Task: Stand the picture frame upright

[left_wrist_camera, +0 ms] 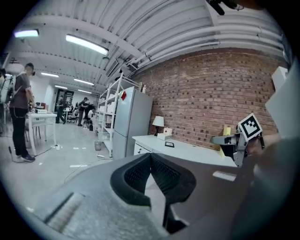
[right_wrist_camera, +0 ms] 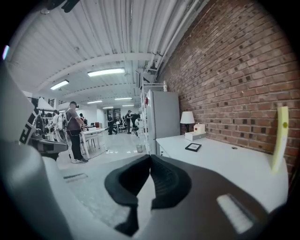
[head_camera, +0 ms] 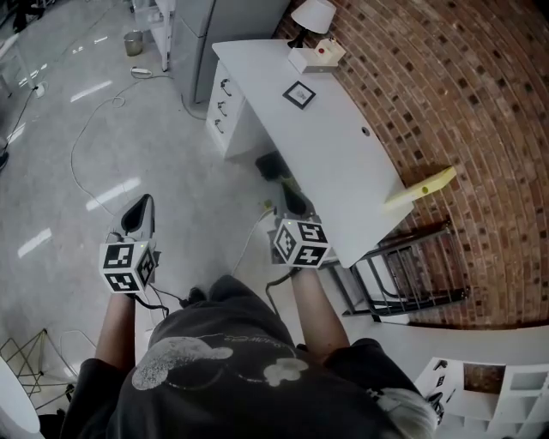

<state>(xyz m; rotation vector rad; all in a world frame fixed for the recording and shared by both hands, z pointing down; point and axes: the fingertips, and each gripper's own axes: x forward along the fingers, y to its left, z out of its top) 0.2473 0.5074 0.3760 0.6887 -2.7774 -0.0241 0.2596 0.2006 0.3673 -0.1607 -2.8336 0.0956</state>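
Frame (head_camera: 299, 94) lies flat nr desk's (head_camera: 343, 163) far end; prob. light, stiff, glass fragile. Pinch one thin edge, tilt up. Jaws of left gripper (head_camera: 140, 210) & right gripper (head_camera: 292, 199) clenched, empty.

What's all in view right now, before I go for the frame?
desk: one, white, along the brick wall
picture frame: one, black, flat on desk
lamp: one, white shade, desk's far end
box: one, white with red dot, beside lamp
yellow panel: one, against wall, desk's near end
cabinet: one, grey, beyond desk
left gripper: fingers shut, empty, over floor
right gripper: fingers shut, empty, by desk's near corner
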